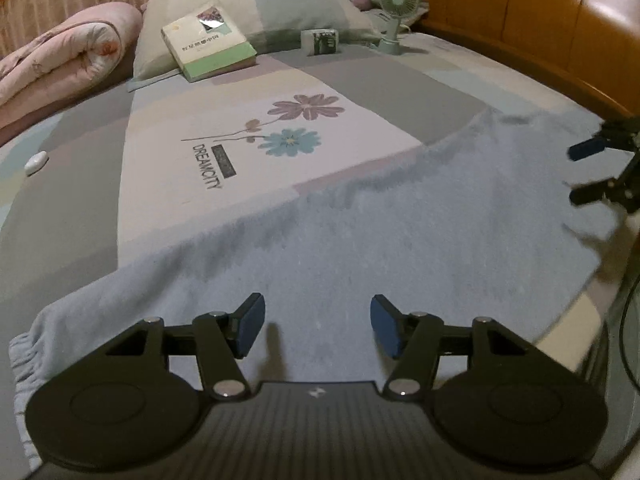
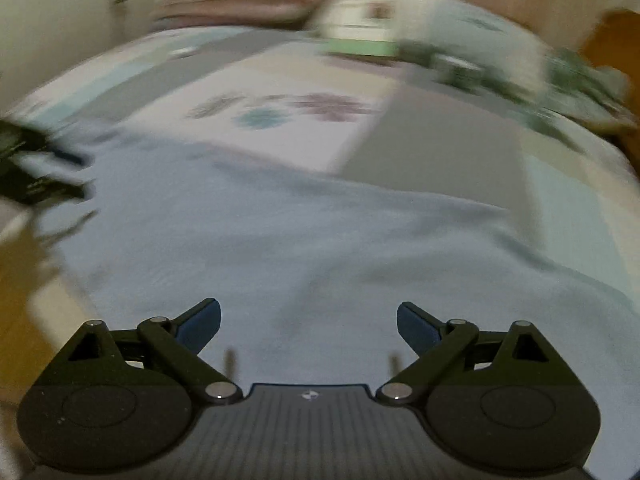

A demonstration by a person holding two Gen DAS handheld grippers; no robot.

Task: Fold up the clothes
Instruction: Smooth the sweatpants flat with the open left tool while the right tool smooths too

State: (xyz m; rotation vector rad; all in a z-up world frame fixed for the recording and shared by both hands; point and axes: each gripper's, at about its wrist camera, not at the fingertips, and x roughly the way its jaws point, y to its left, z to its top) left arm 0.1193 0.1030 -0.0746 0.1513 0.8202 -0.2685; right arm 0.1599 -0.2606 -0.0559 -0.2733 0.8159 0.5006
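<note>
A pale blue knitted garment [image 1: 360, 232] lies spread flat on the patchwork-printed bed [image 1: 80, 184], laid out so its edges can be reached for folding. The left gripper [image 1: 318, 330] hovers over its near part, jaws open and empty. The right gripper [image 2: 308, 328] hangs above the cloth too, jaws wide apart; its view is blurred, so contact is probably absent.

A garment [image 1: 360, 240] lies spread on the bed [image 1: 72, 200], nearest the cameras. Behind it a book [image 1: 208, 40] leans on a pillow [image 1: 280, 12]; a rolled quilt [image 1: 60, 56] lies left, a small fan [image 1: 394, 16] right.
</note>
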